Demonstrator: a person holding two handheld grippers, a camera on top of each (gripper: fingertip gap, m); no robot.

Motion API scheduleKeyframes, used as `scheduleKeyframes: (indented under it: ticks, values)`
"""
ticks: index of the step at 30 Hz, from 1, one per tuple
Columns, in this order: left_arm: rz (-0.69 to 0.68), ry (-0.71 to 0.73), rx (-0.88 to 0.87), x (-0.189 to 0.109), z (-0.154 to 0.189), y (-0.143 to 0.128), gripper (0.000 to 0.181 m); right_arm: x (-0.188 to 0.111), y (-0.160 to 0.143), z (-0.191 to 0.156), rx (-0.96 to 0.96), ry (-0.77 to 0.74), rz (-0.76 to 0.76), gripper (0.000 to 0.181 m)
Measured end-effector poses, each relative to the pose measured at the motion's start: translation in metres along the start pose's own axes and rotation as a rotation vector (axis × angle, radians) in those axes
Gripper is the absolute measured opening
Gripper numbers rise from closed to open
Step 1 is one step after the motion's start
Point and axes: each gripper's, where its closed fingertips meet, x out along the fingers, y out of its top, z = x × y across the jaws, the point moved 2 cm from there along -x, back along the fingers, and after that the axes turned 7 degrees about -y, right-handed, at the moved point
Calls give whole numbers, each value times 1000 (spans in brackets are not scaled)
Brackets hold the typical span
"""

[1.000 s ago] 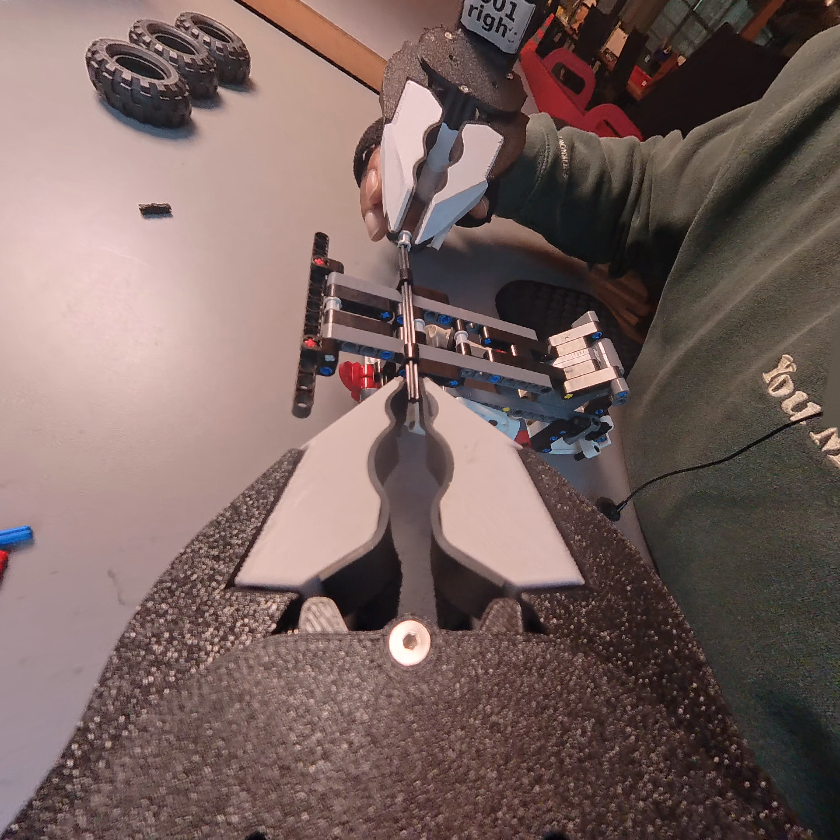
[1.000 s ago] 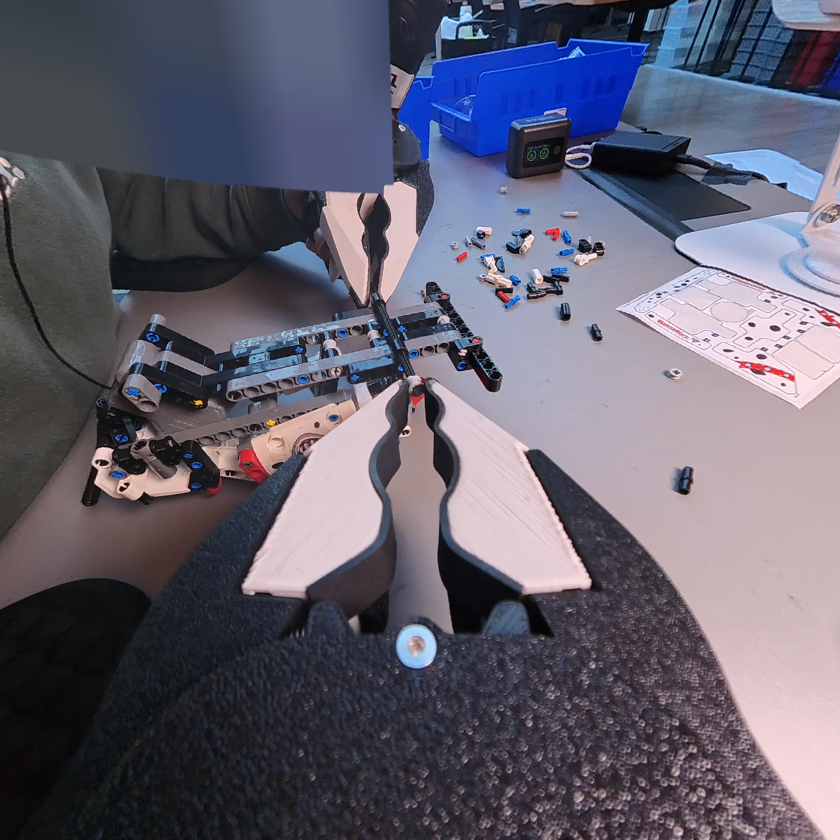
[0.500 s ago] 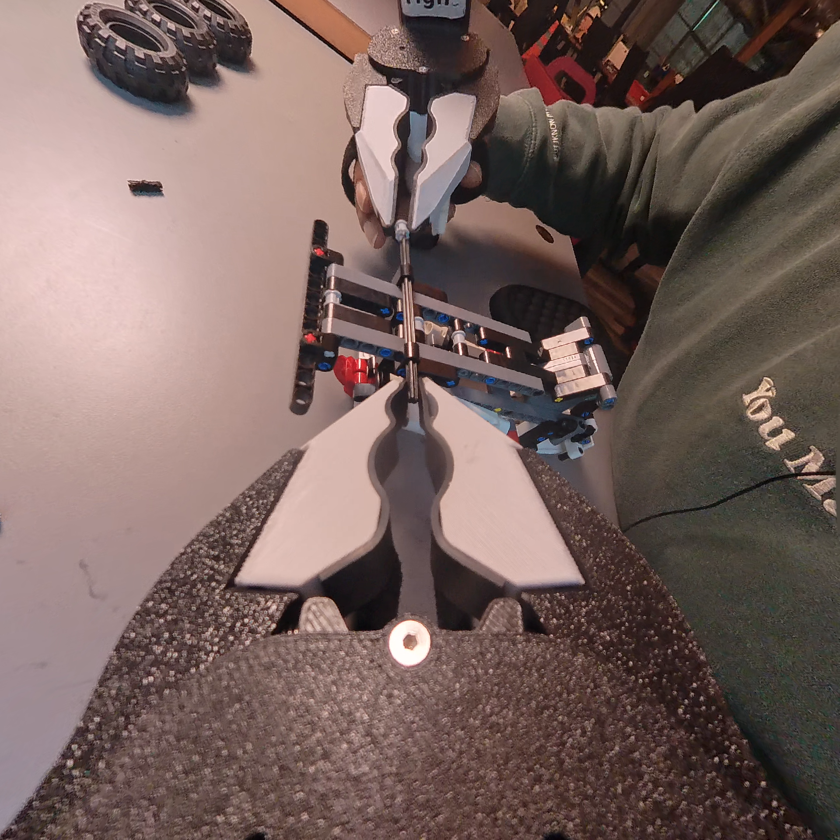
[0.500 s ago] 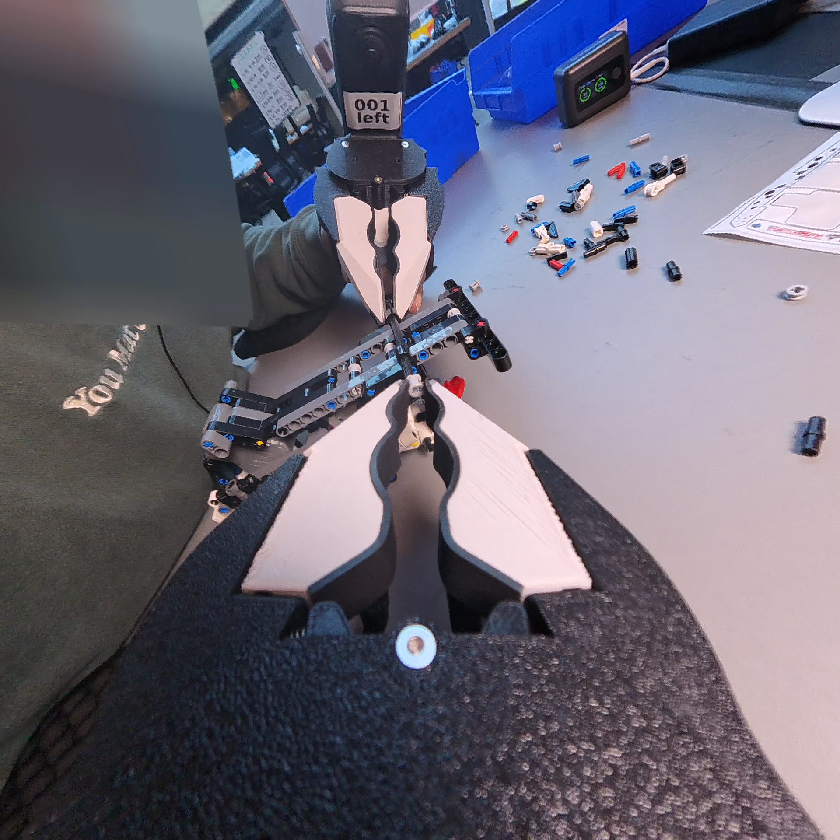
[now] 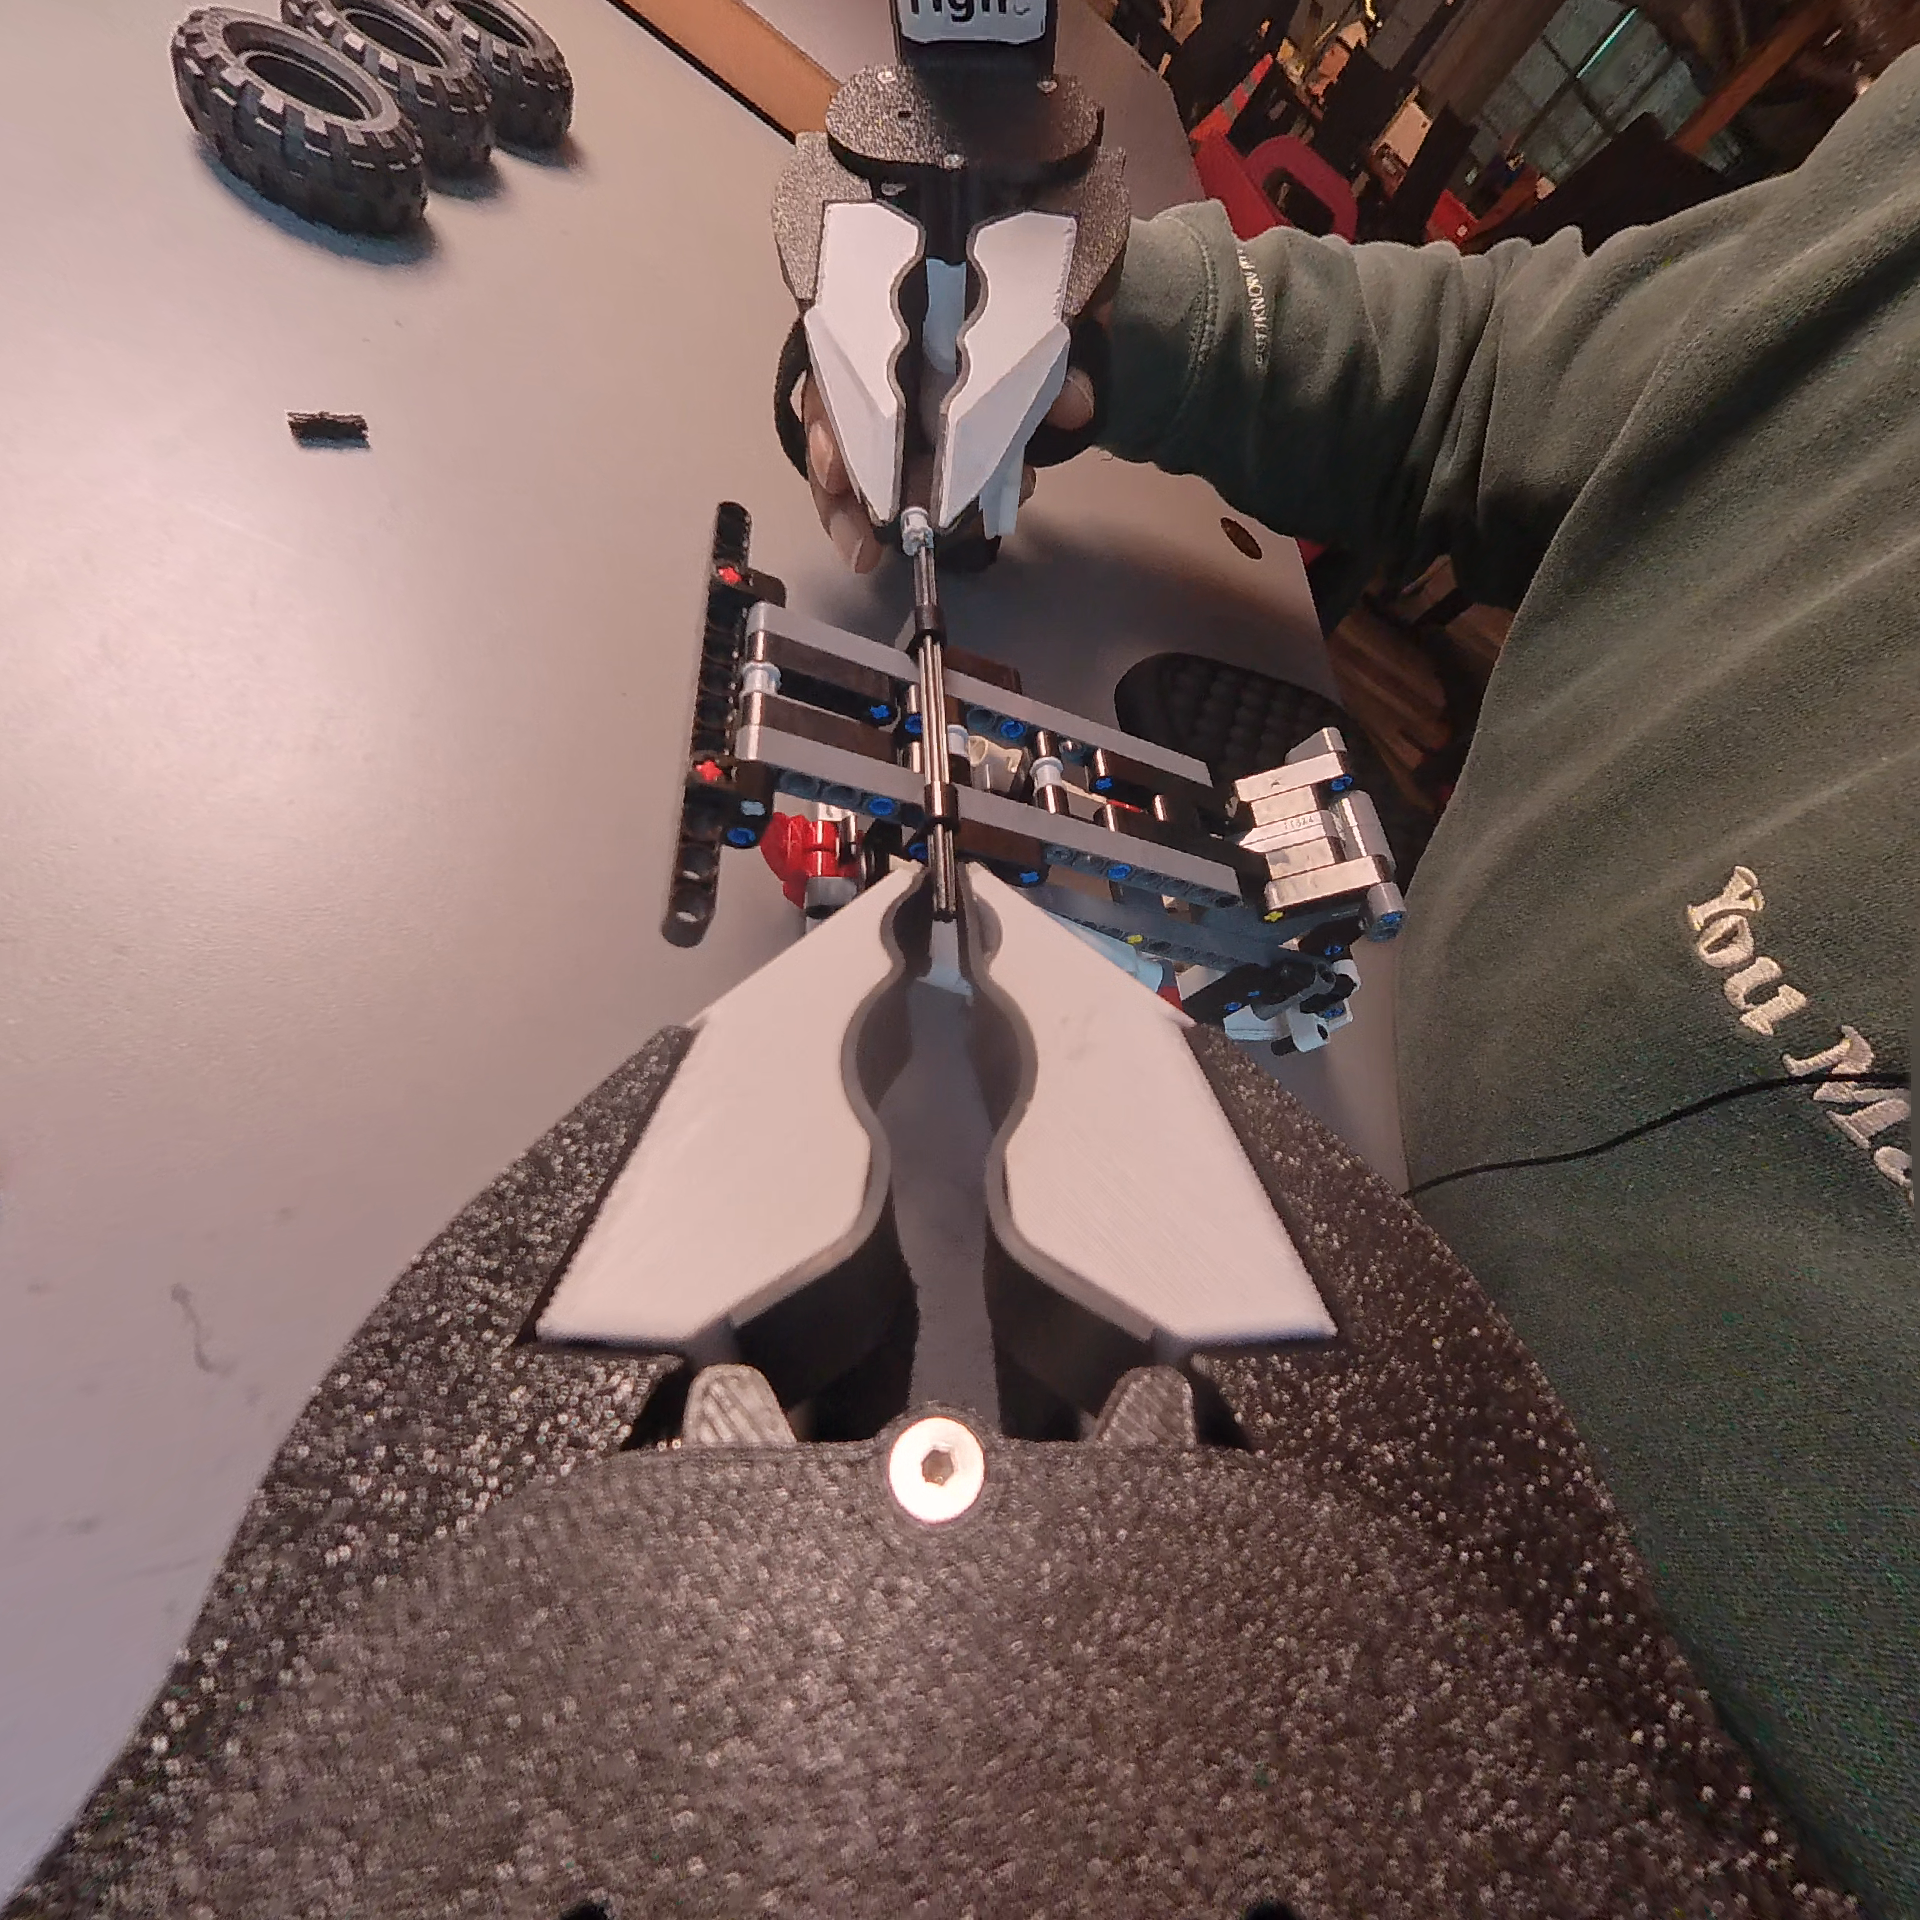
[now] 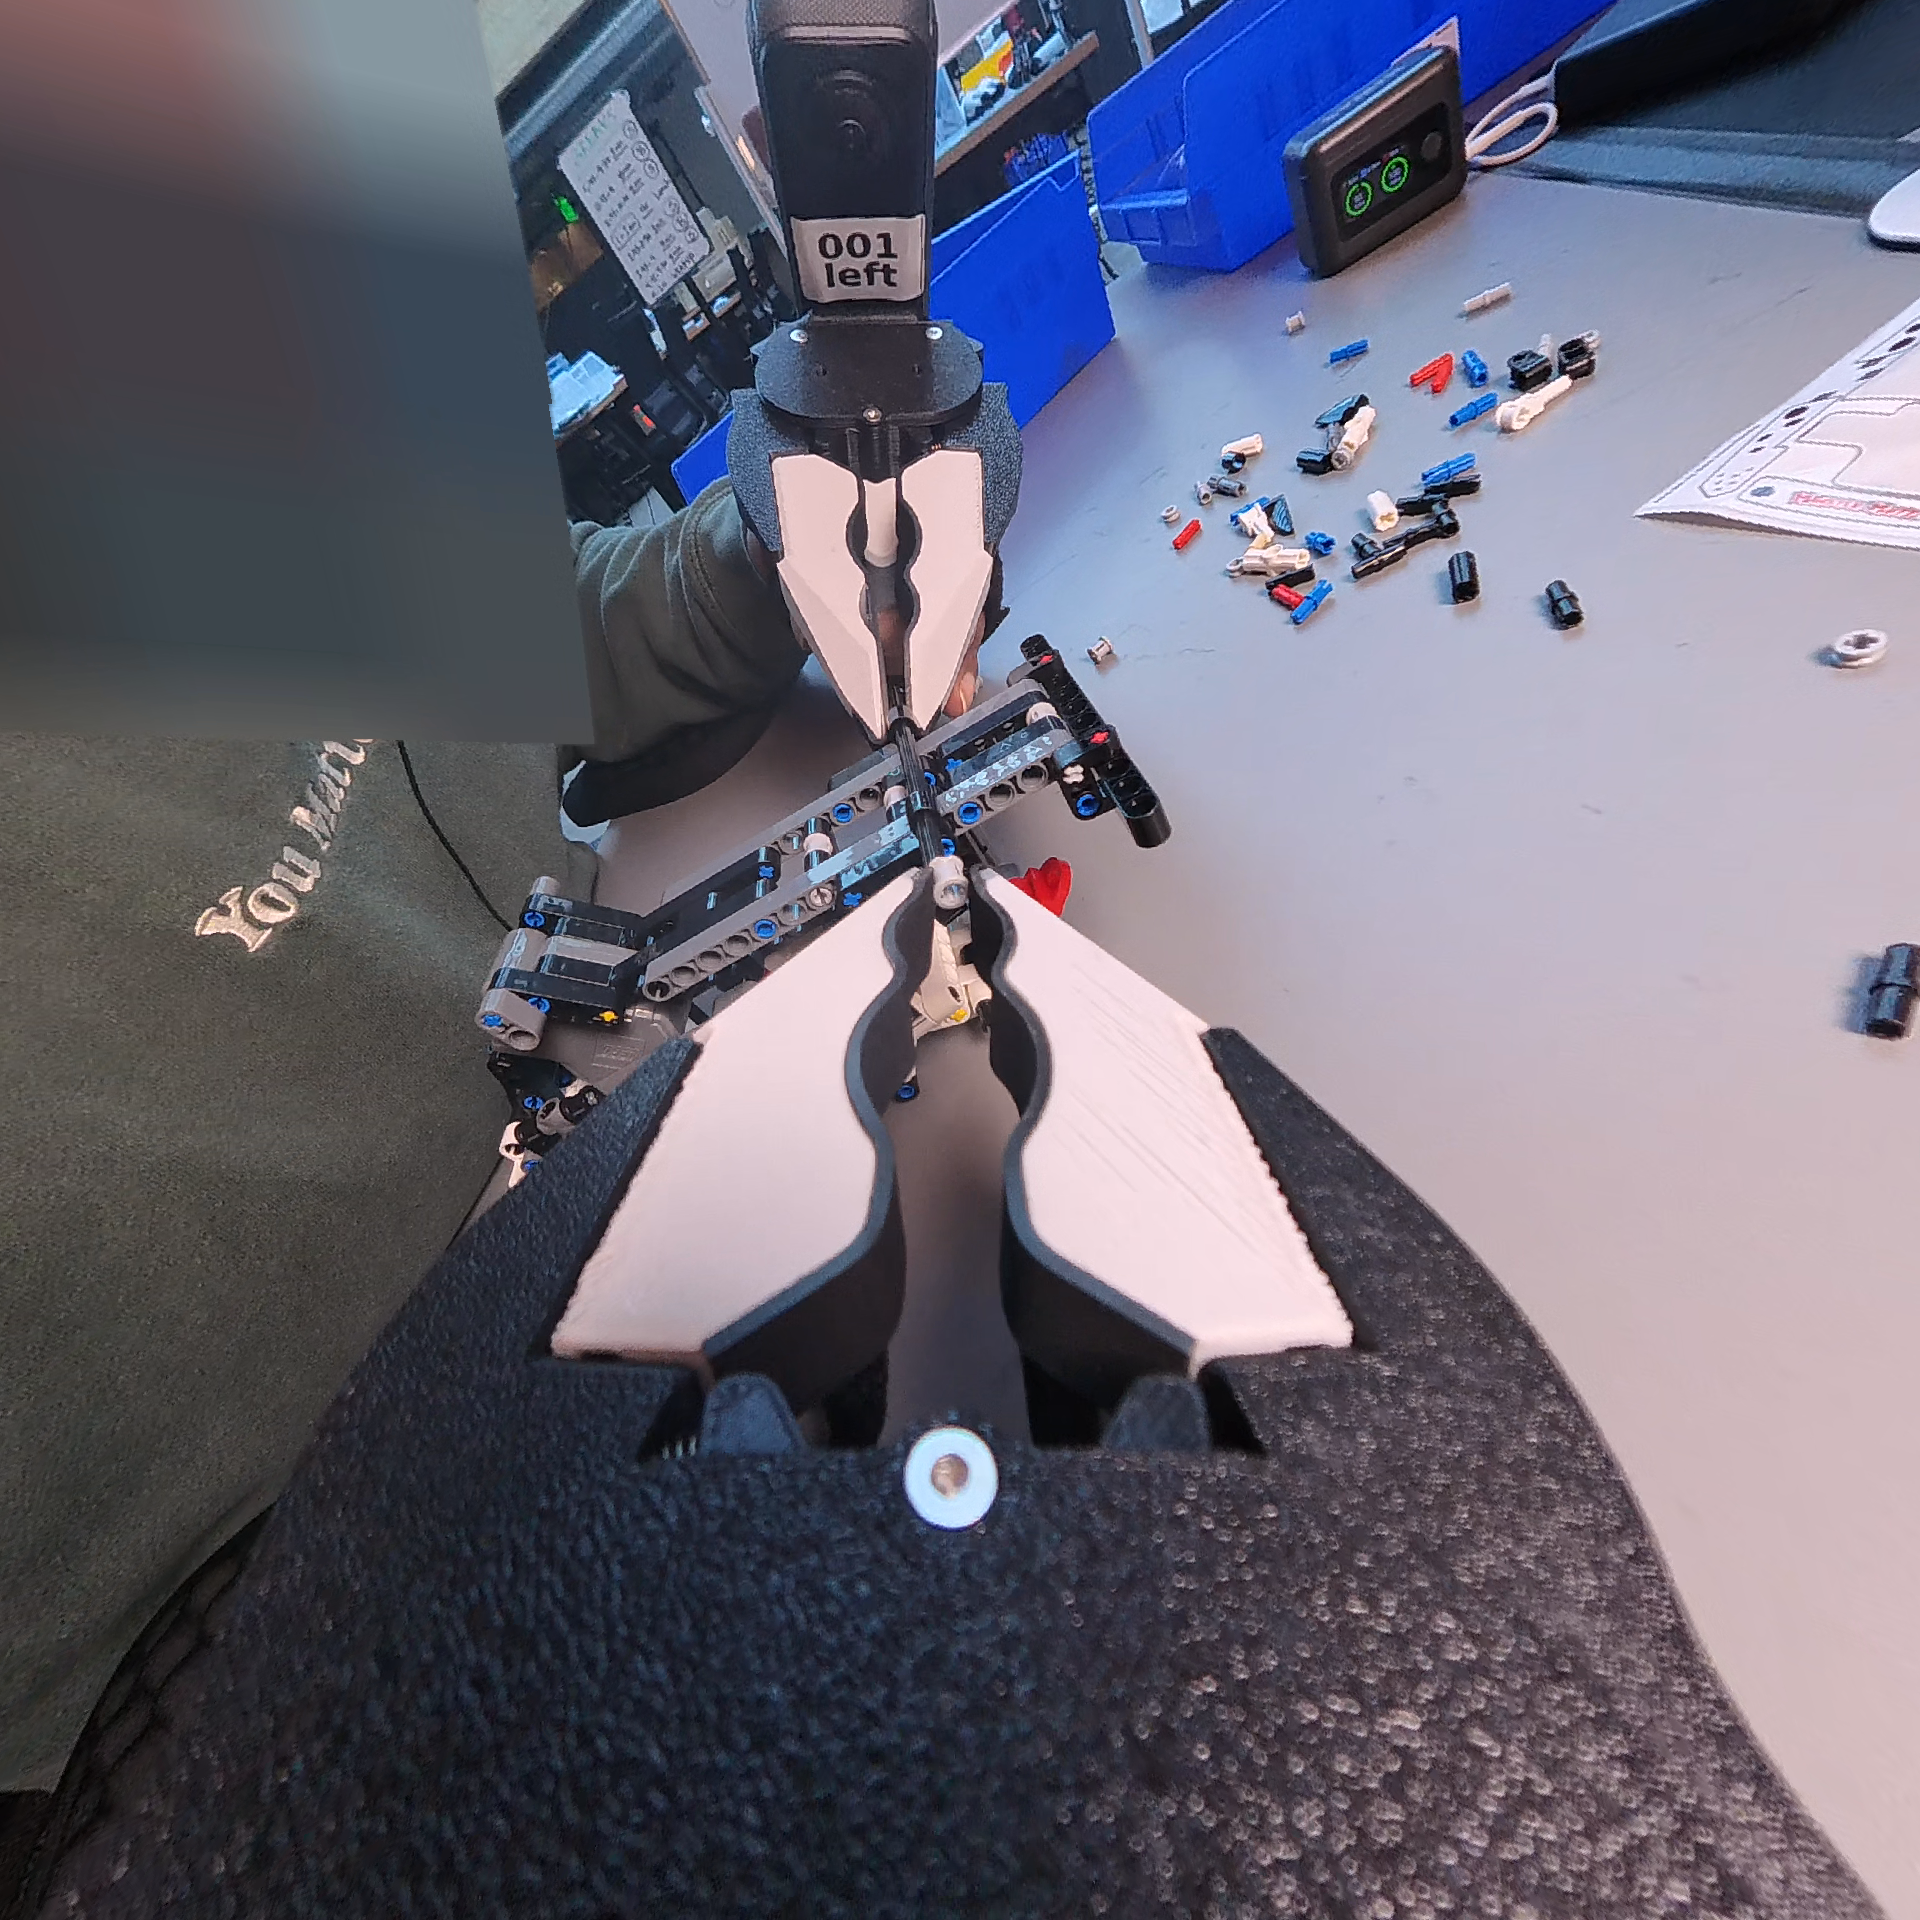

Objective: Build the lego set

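Note:
A grey and black Lego Technic chassis [image 5: 997, 769] with blue pins has a long black axle [image 5: 935, 748] running through its two beams. My left gripper [image 5: 940, 914] is shut on the near end of the axle. My right gripper [image 5: 914, 520] faces it from the far side, shut on a light grey bush [image 6: 948, 878] at the axle's other end. In the right wrist view my right gripper [image 6: 948, 883] pinches that bush and the left gripper [image 6: 896, 727] holds the axle beyond the chassis [image 6: 831, 862]. The chassis rear points toward the person's body.
Three black tyres [image 5: 312, 135] and a small black piece [image 5: 327, 428] lie on the grey table at far left. Several loose small parts [image 6: 1371, 499], black pins [image 6: 1886, 1003], a printed sheet [image 6: 1818, 468], a black device [image 6: 1377, 177] and blue bins [image 6: 1195, 156] are to the right. A green sleeve [image 5: 1455, 343] is close by. The tips of one gripper are about 9 cm away from the tips of the other.
Both grippers kept their hold on the axle. The right gripper swung round to face the left one head-on, and the chassis turned with the axle.

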Motion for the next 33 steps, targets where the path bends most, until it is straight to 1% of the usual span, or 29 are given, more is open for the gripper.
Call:
scheduleKeyframes:
  ticks: [11,18,33]
  values:
    - [-12,23,35,0,0,0,3,0,-2,-1,-21,-8,-12,6]
    - [-72,130,198,1,0,1,3,0,-3,-1,-7,-8,-31,6]
    - [-147,266,414,2,0,1,3,-1,-3,-6,89,6,-103,6]
